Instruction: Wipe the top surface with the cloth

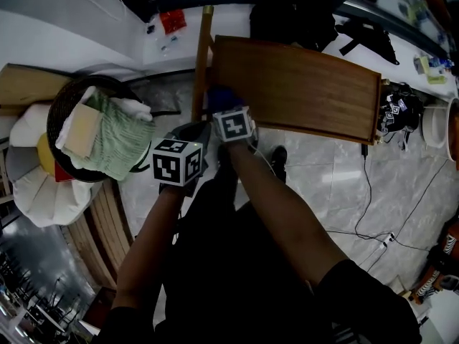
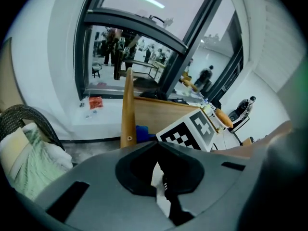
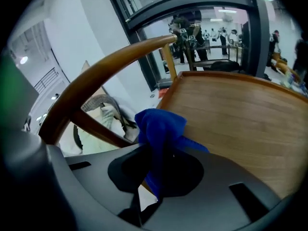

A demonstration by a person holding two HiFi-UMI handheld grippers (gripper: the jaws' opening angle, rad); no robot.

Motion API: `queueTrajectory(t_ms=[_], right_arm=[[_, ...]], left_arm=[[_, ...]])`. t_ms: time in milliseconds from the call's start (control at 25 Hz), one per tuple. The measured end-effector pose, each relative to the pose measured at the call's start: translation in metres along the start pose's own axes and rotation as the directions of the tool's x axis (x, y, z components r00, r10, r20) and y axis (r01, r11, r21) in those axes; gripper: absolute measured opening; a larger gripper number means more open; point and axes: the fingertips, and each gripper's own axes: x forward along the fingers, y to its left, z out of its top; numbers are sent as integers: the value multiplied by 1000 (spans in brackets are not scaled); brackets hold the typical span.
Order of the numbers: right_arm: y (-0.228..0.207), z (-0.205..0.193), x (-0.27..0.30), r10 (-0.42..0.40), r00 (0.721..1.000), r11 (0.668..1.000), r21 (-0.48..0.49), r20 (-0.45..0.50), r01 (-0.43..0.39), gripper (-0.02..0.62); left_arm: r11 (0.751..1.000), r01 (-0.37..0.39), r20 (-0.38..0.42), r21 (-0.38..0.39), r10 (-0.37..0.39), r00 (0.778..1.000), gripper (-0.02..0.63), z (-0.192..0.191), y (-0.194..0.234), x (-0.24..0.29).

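Right gripper (image 3: 154, 174): jaws clamped on bunched blue cloth (image 3: 161, 126); cloth at the left edge of the wooden worktop (image 1: 301, 84), upper centre of the head view; left gripper (image 2: 161, 184): jaws together, nothing between, just lower left of the right one; wicker basket (image 1: 59, 99) holding green towel (image 1: 118, 142), left of frame.

light: bright, from windows | edges: fisheye-warped, dark vignette | foreground: blurred
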Motion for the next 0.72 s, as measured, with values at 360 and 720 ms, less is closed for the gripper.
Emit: queueTrajectory(t_ms=[360, 720], right_arm=[[-94, -31, -55, -46, 999, 999, -2, -27, 46, 57], [-214, -71, -127, -150, 989, 988, 32, -10, 151, 57]], left_arm=[[999, 37, -40, 35, -35, 999, 12, 14, -73, 59], [987, 118, -111, 108, -106, 988, 12, 12, -170, 127]])
